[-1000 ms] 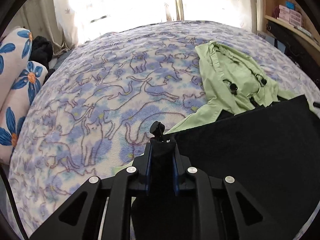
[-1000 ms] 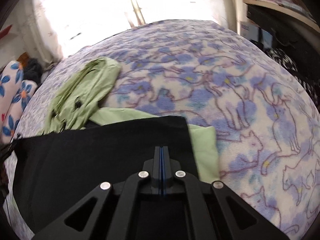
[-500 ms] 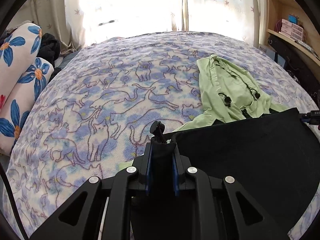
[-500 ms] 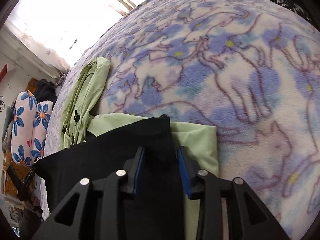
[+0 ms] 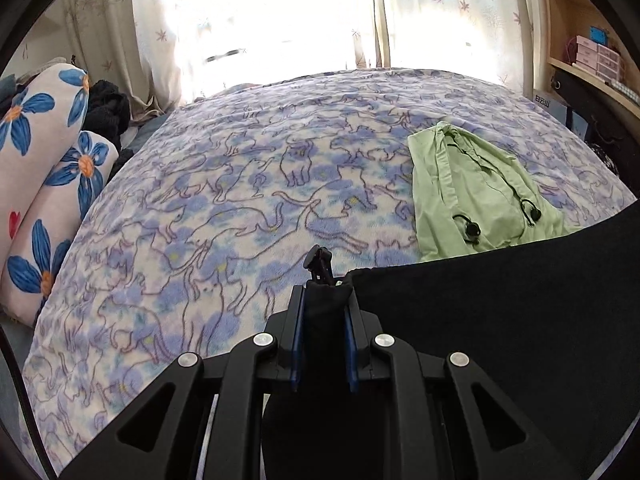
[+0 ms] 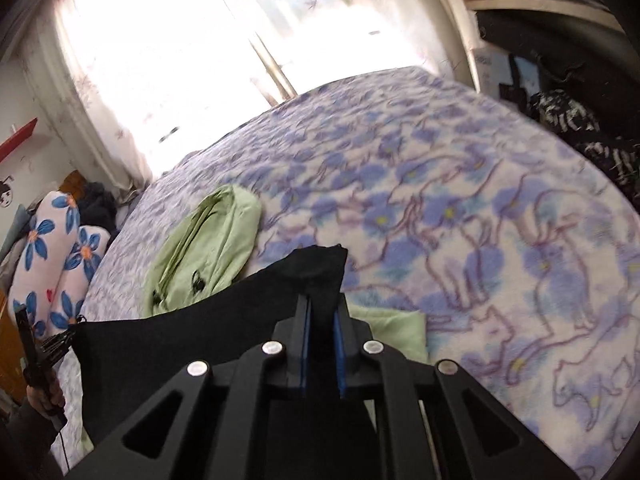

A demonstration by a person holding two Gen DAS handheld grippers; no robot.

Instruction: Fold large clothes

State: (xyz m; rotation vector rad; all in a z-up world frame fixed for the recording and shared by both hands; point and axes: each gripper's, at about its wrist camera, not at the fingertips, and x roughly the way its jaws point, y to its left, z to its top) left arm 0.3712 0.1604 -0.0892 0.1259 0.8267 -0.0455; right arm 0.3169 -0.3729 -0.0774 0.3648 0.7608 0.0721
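Note:
A black garment (image 5: 500, 340) hangs stretched between my two grippers above the cat-print bed (image 5: 248, 208). My left gripper (image 5: 324, 300) is shut on one bunched corner, and a black cord toggle (image 5: 318, 260) sticks out past the tips. The jaws of my right gripper (image 6: 322, 308) are closing on the other corner of the black garment (image 6: 200, 340), and the pads press on the cloth. A light green hoodie (image 5: 472, 196) lies on the bed beyond the black edge. In the right wrist view the hoodie (image 6: 208, 248) lies left of my gripper, and part of it lies under the black cloth.
Flowered pillows (image 5: 40, 184) and dark clothes (image 5: 106, 112) lie along the bed's left side. A bright curtained window (image 5: 260, 20) is behind the bed, and wooden shelves (image 5: 592, 56) stand at the right. A black-and-white patterned cloth (image 6: 592, 140) lies past the bed's right edge. A hand (image 6: 40, 396) holds the left gripper.
Both grippers have risen, lifting the black garment's edge off the bed. The right gripper went from shut to open around the corner, then closed on it.

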